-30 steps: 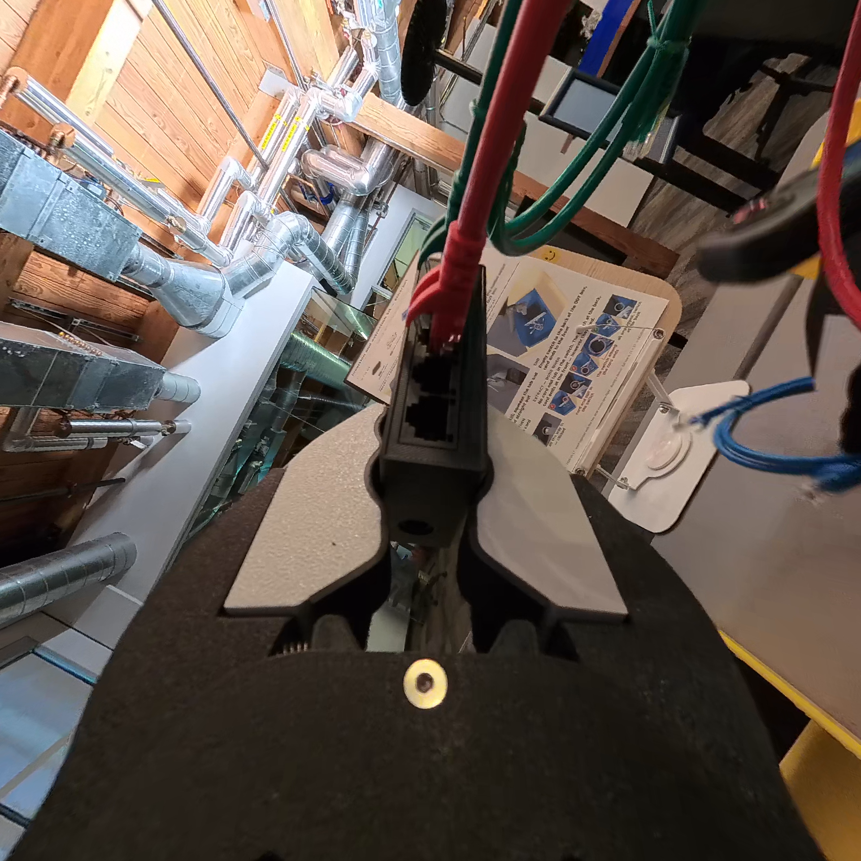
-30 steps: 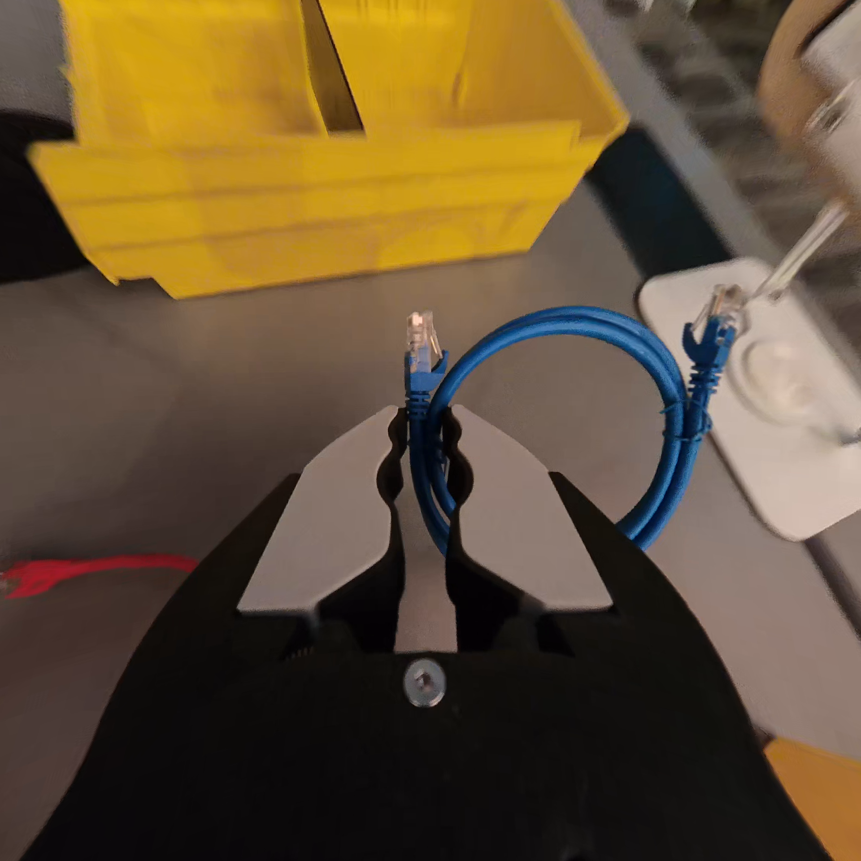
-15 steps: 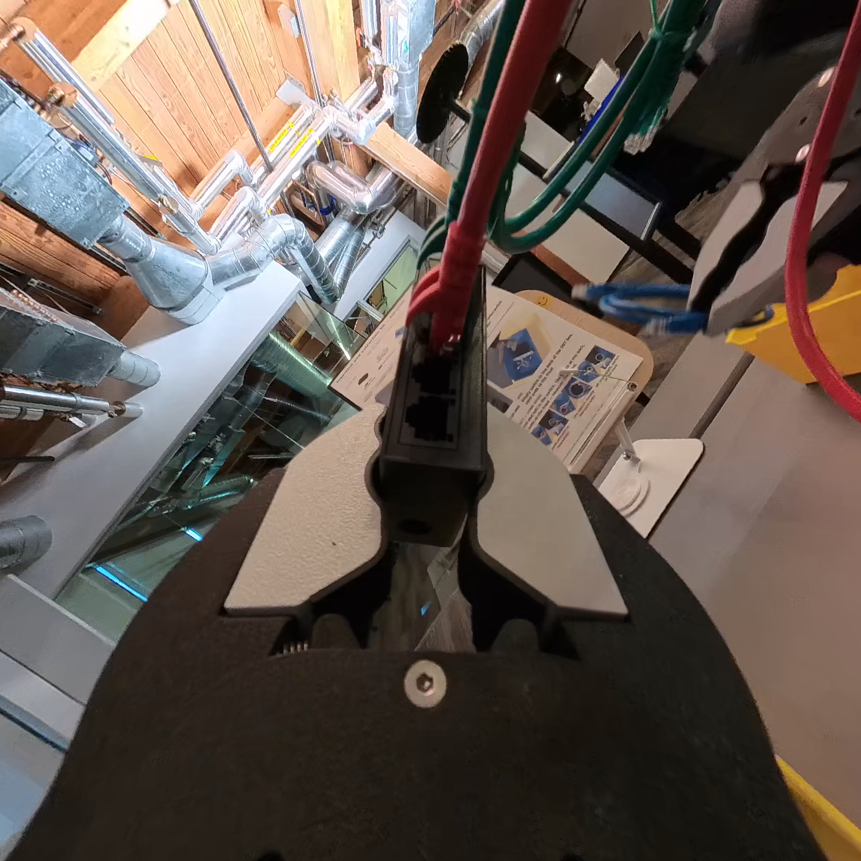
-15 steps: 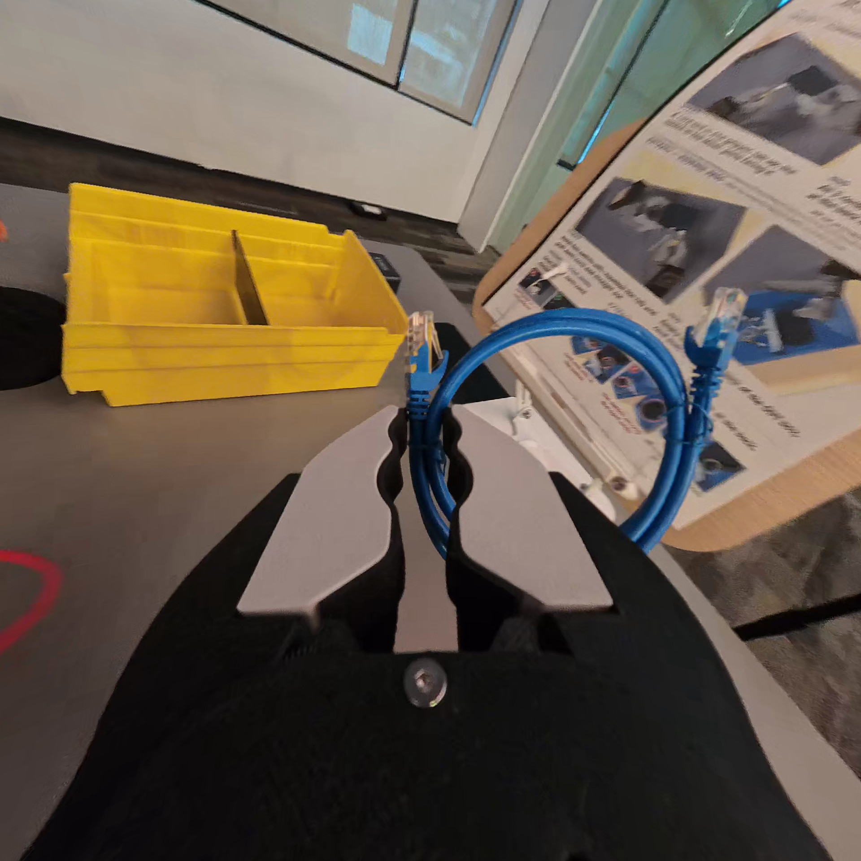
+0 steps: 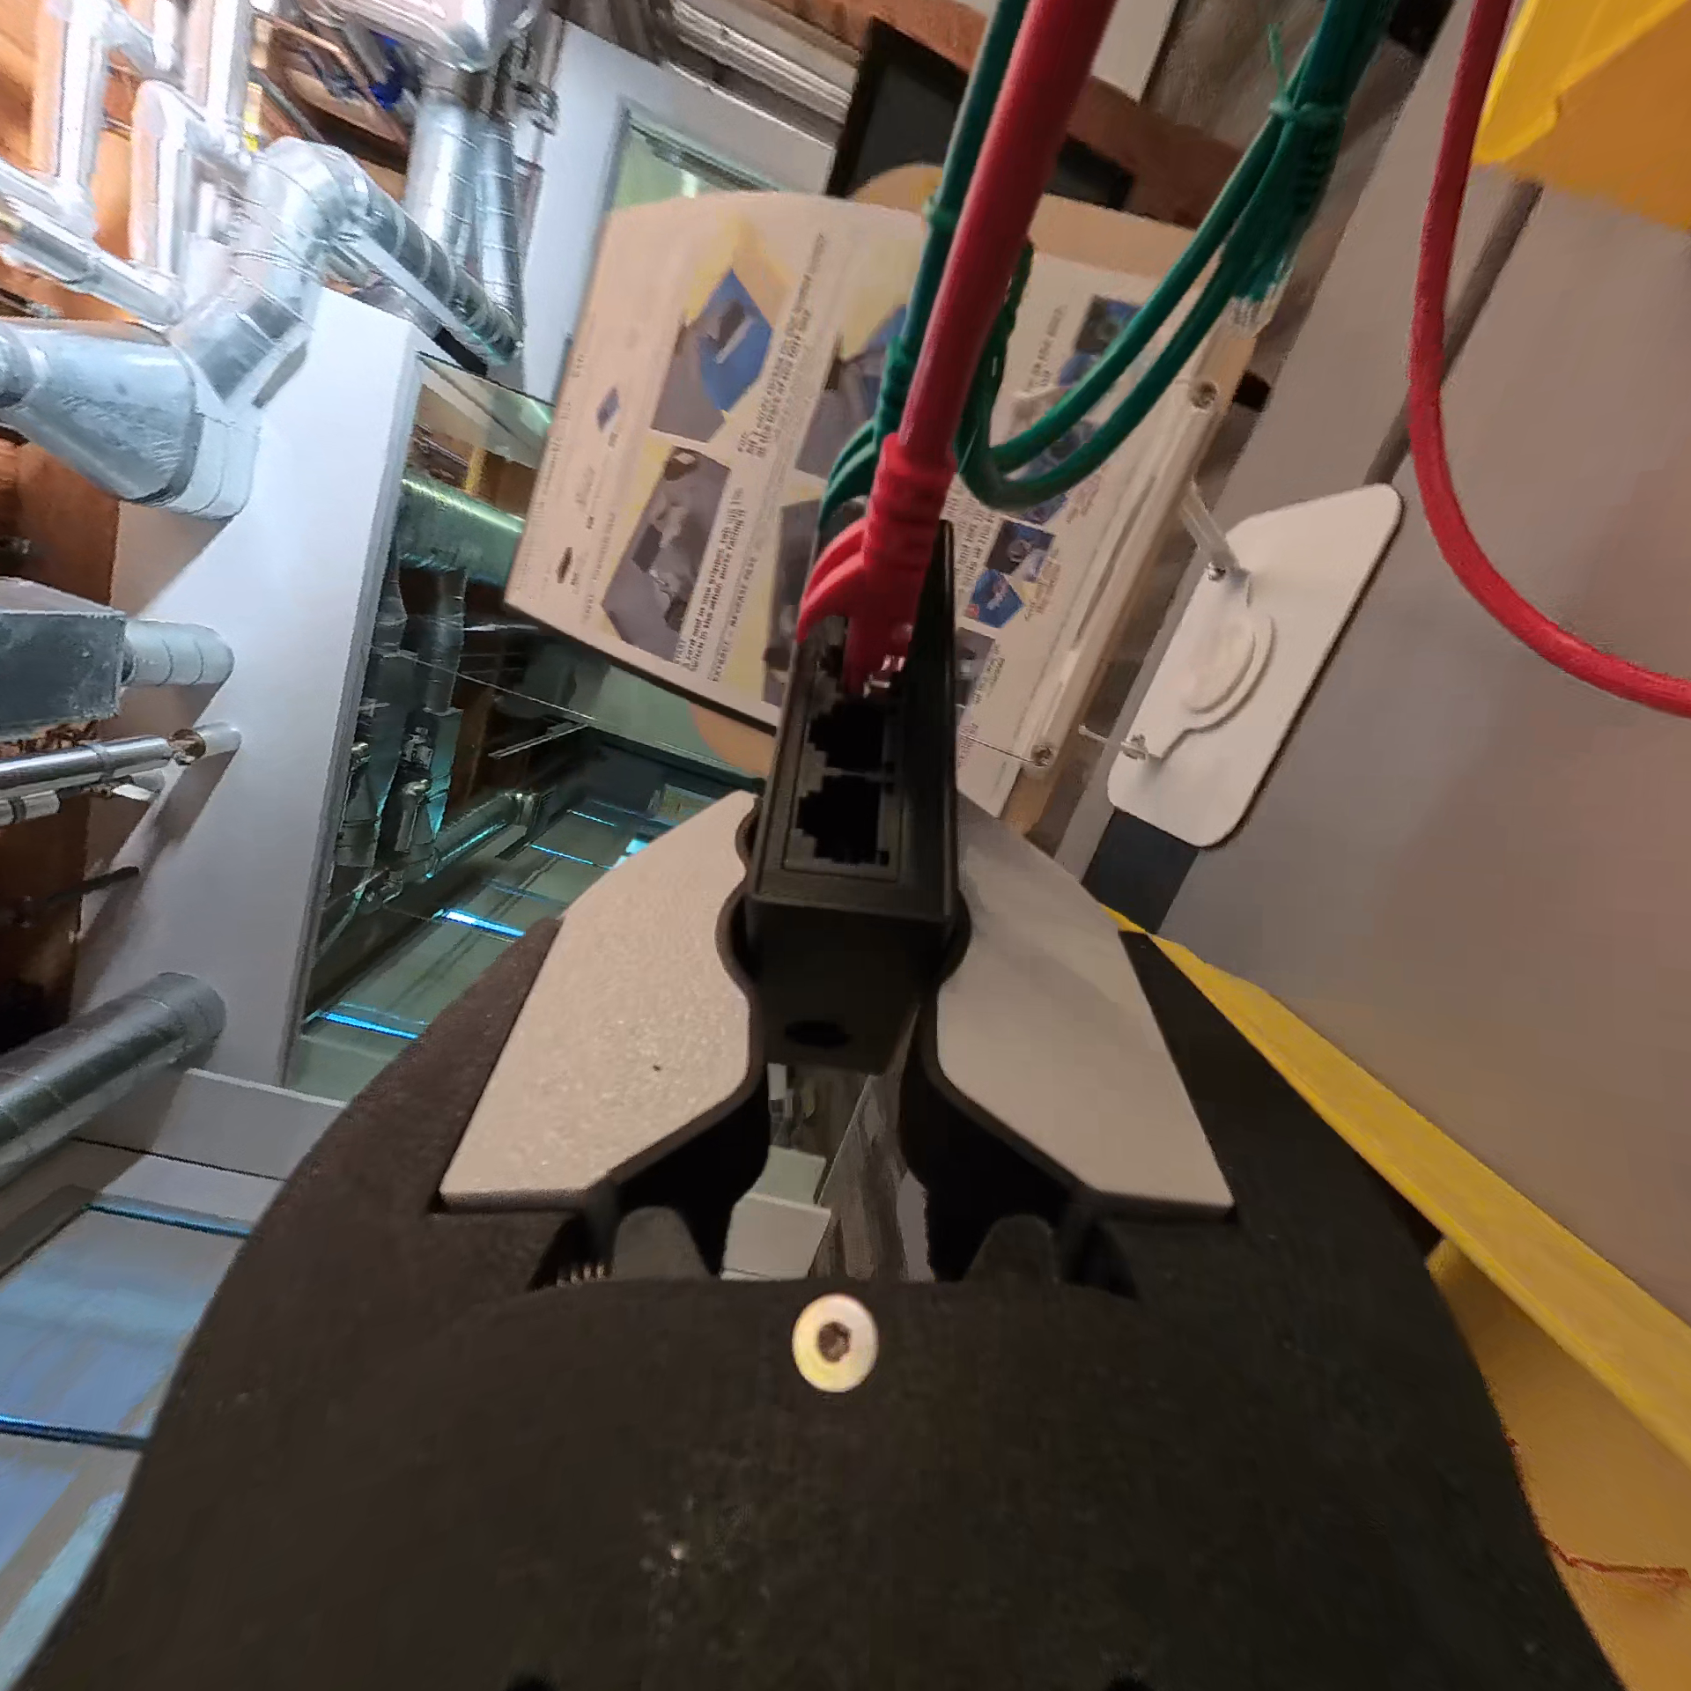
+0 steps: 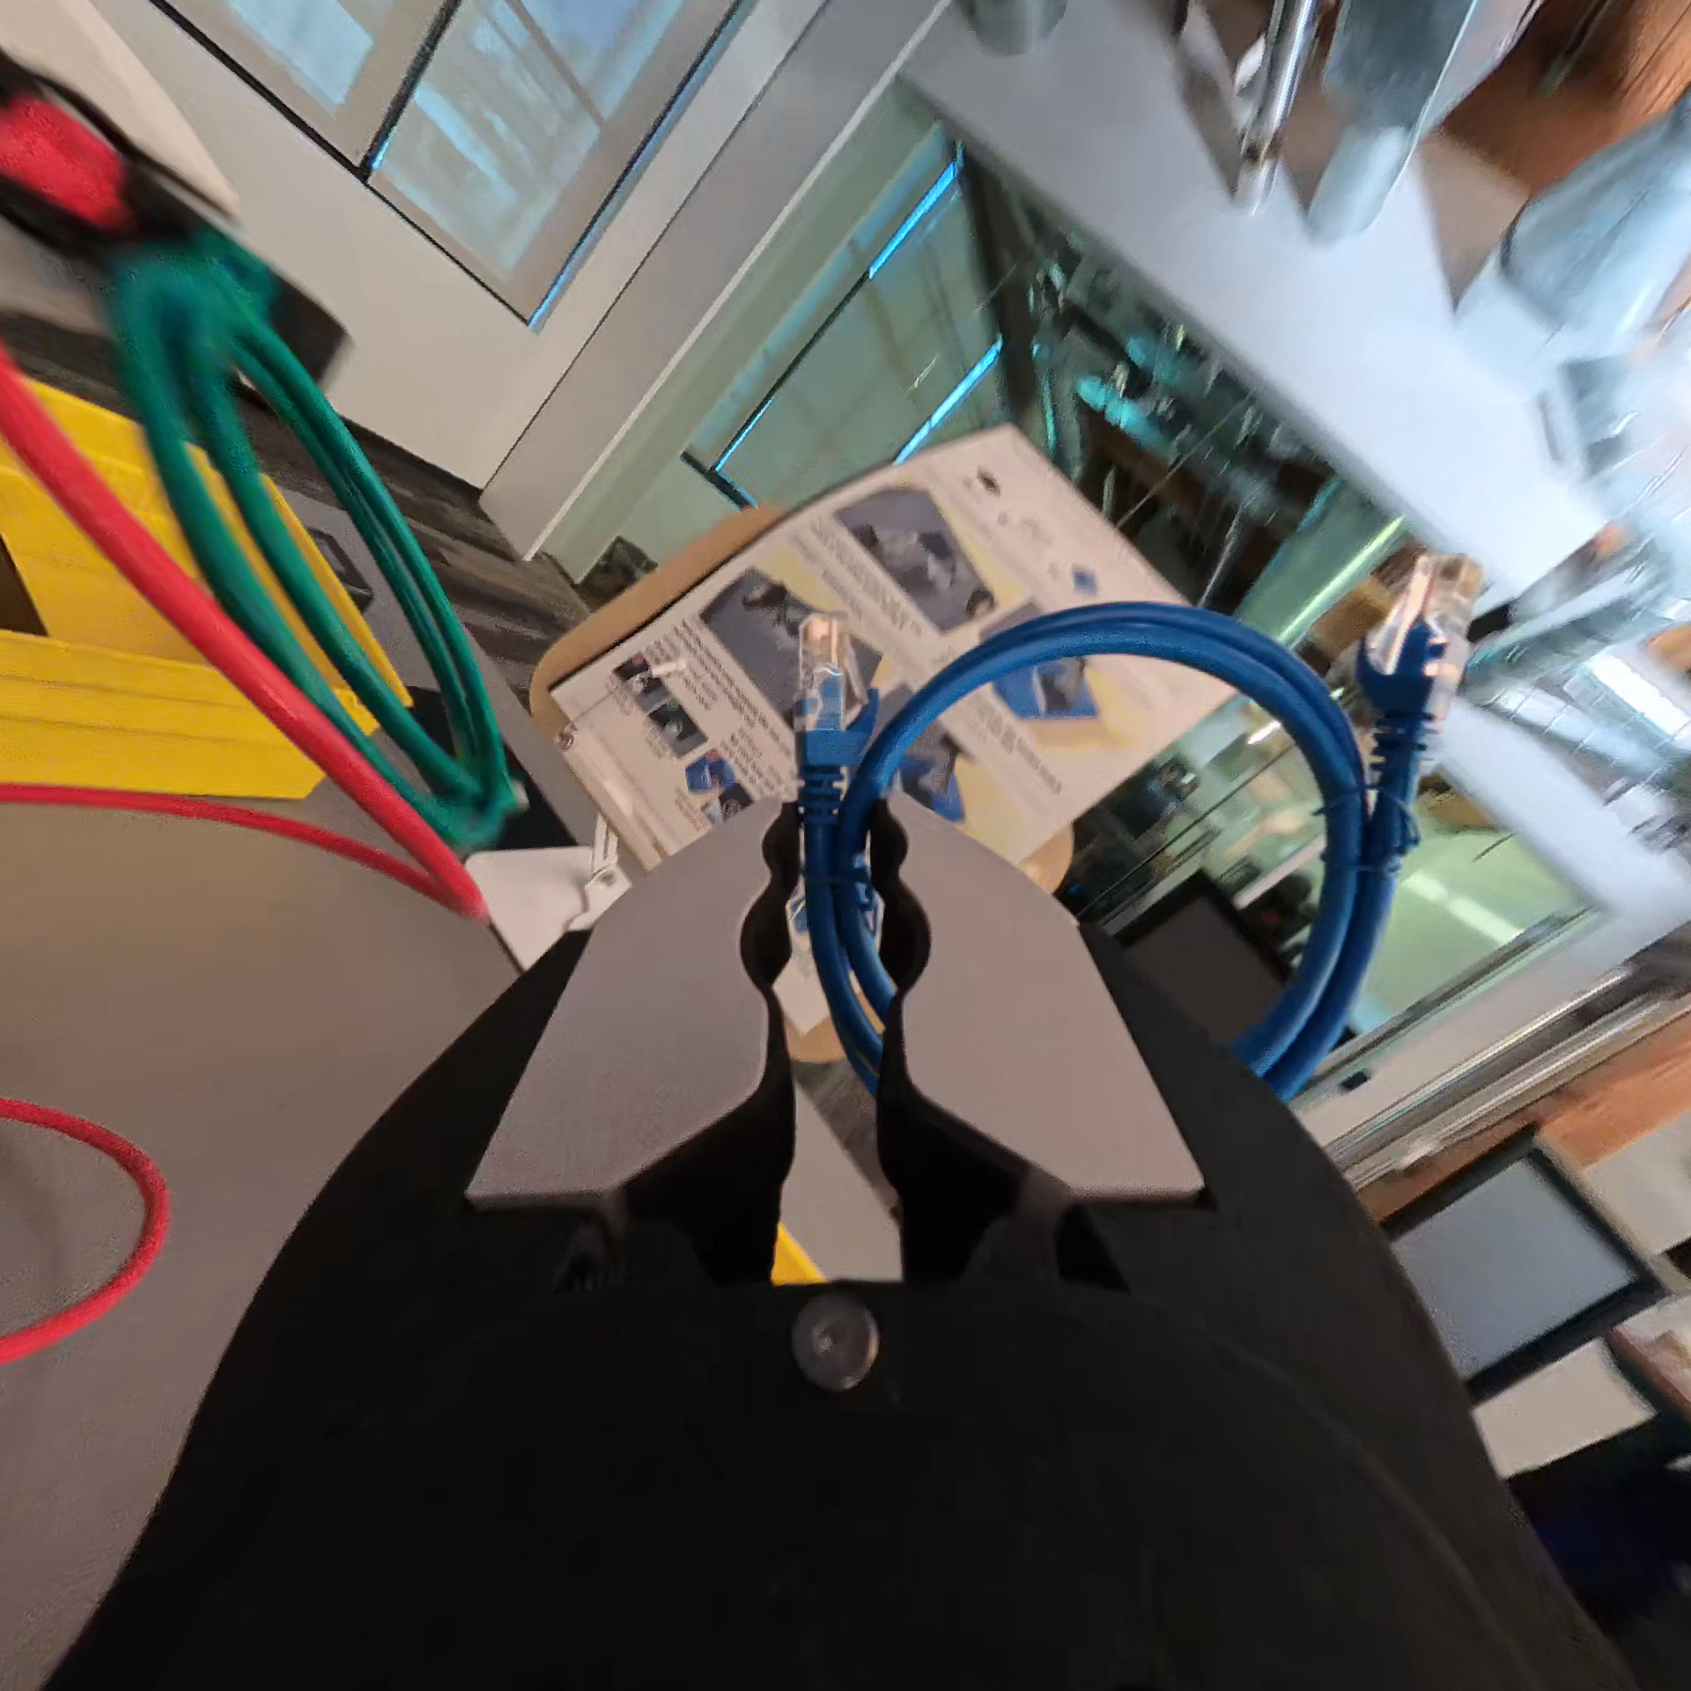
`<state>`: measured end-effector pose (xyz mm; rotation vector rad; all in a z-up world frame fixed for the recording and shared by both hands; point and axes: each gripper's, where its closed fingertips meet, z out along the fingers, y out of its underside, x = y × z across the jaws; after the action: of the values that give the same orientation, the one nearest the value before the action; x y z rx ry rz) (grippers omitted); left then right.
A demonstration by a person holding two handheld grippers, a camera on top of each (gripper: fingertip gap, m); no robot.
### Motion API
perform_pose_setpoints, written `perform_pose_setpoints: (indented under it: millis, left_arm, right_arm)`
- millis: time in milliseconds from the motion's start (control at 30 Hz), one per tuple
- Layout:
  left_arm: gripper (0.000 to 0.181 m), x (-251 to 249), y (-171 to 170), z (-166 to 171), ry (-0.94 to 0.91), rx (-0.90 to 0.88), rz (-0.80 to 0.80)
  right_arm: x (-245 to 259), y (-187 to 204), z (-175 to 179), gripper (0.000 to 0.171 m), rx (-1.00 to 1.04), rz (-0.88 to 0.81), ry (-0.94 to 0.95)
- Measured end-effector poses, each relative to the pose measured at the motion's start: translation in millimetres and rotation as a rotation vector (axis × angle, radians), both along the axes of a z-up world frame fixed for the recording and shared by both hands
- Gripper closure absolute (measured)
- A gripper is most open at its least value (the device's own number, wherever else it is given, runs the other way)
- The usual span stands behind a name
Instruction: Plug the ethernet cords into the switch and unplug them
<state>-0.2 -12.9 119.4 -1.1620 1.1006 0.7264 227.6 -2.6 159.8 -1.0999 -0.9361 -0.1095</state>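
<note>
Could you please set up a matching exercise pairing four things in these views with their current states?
Things:
1. red ethernet cord
2. blue ethernet cord
3. black switch
4. yellow bin

States:
A. clamped in the left gripper
B. resting on the grey table
C. plugged into a port
D. coiled, held by the right gripper

Pairs: 1-C, 2-D, 3-A, 4-B

The grey worktop (image 6: 210,988) carries a yellow divided bin (image 6: 137,695) at its far side. A thin red ethernet cord (image 6: 137,1208) trails across the surface in loose loops. At the worktop's far corner sits the flat white base (image 5: 1254,668) of a sign stand, its clear stem holding a printed instruction sheet (image 6: 878,631) beyond the edge.
</note>
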Motion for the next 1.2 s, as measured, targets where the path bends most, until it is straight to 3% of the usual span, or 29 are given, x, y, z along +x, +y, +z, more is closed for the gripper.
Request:
perform_pose_setpoints:
  millis: [200,433,833,1200]
  left_arm:
    - [0.151,20,12,-25,0.132,-0.056,0.060]
    - [0.151,31,7,-35,0.216,-0.101,0.132]
    - [0.151,17,14,-36,0.197,-0.115,0.188]
    - [0.151,30,7,-33,0.187,-0.107,0.132]
  right_arm:
    - [-64,-51,4,0.155,0.191,0.043,-0.182]
    - [-112,-53,-33,0.155,0.181,0.113,-0.284]
    - [-129,-64,-44,0.155,-0.006,0.152,-0.236]
    - [-123,-50,-45,0.155,0.107,-0.004,-0.277]
